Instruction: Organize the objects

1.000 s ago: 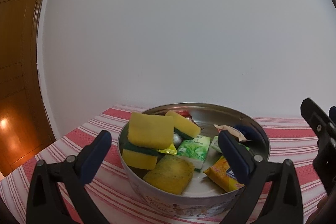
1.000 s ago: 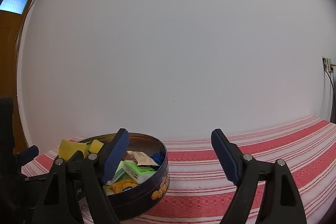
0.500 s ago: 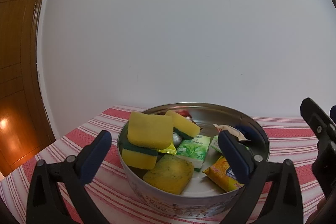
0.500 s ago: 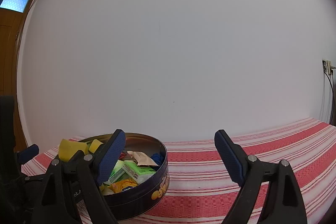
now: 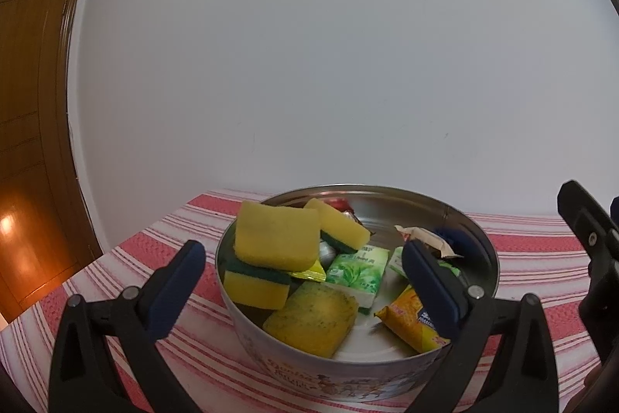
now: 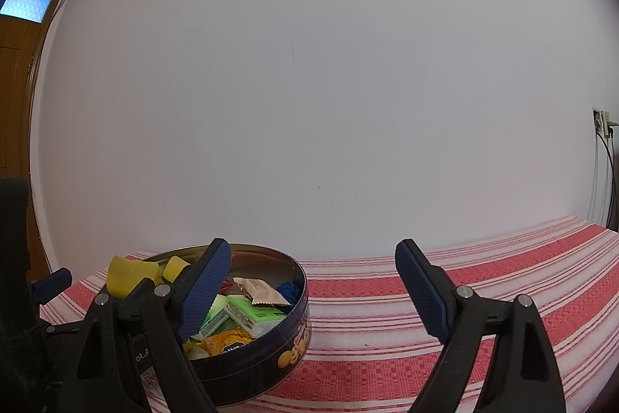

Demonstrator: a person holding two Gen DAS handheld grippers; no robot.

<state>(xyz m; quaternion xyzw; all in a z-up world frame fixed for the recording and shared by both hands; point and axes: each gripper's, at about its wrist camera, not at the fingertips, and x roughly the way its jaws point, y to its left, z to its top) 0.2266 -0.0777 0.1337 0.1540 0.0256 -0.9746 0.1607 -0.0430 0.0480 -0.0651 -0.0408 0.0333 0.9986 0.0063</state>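
A round metal tin (image 5: 387, 189) stands on the red-and-white striped cloth. In it lie two yellow sponges with green backs (image 5: 276, 239) (image 5: 340, 225), a worn yellow sponge (image 5: 313, 316), a green tissue pack (image 5: 358, 271), an orange snack packet (image 5: 410, 320) and a beige wrapper (image 5: 425, 239). My left gripper (image 5: 301, 266) hovers open over the tin's near side, one finger outside its left wall, holding nothing. My right gripper (image 6: 313, 258) is open and empty just right of the tin (image 6: 271, 355), its left finger in front of the contents.
The striped cloth (image 6: 483, 277) stretches bare to the right of the tin. A white wall runs close behind the table. A wooden door (image 5: 27, 142) is at the far left, and a wall socket with a cable (image 6: 601, 122) at the far right.
Only the right gripper has drifted very slightly; the tin, its contents and the left gripper stay where they were.
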